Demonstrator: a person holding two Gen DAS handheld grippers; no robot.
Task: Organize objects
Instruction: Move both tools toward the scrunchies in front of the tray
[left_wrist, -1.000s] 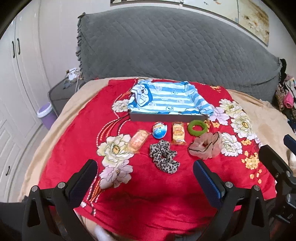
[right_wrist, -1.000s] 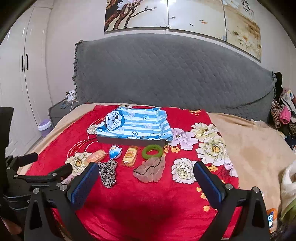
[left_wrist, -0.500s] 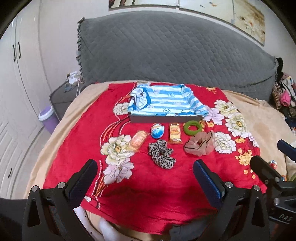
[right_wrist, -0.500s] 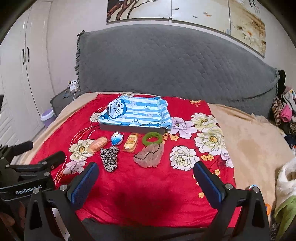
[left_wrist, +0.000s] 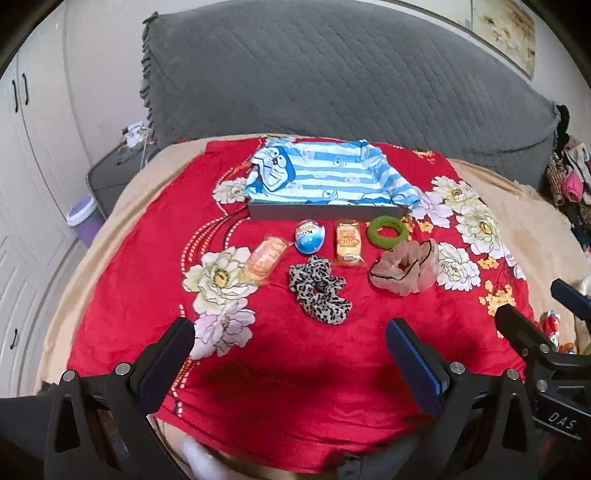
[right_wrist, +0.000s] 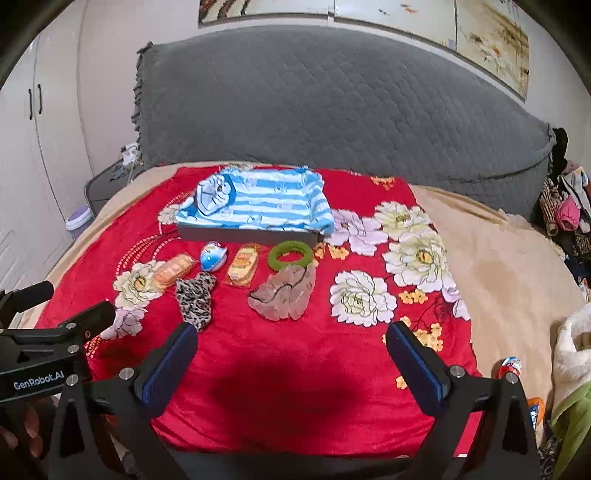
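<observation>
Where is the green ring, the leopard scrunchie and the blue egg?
green ring (left_wrist: 388, 231): left wrist view, on its lower band.
leopard scrunchie (left_wrist: 318, 290): left wrist view, on the spotted fabric near its middle.
blue egg (right_wrist: 212, 256): right wrist view, on its blue shell.

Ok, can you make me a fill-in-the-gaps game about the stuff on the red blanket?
1. The ring beside the yellow snack pack is coloured ____.
2. The scrunchie nearest the left tool has a ____ print.
3. The box is lined with cloth striped white and ____.
4. Both the left tool and the right tool are holding ____.

Missing words: green; leopard; blue; nothing
</observation>
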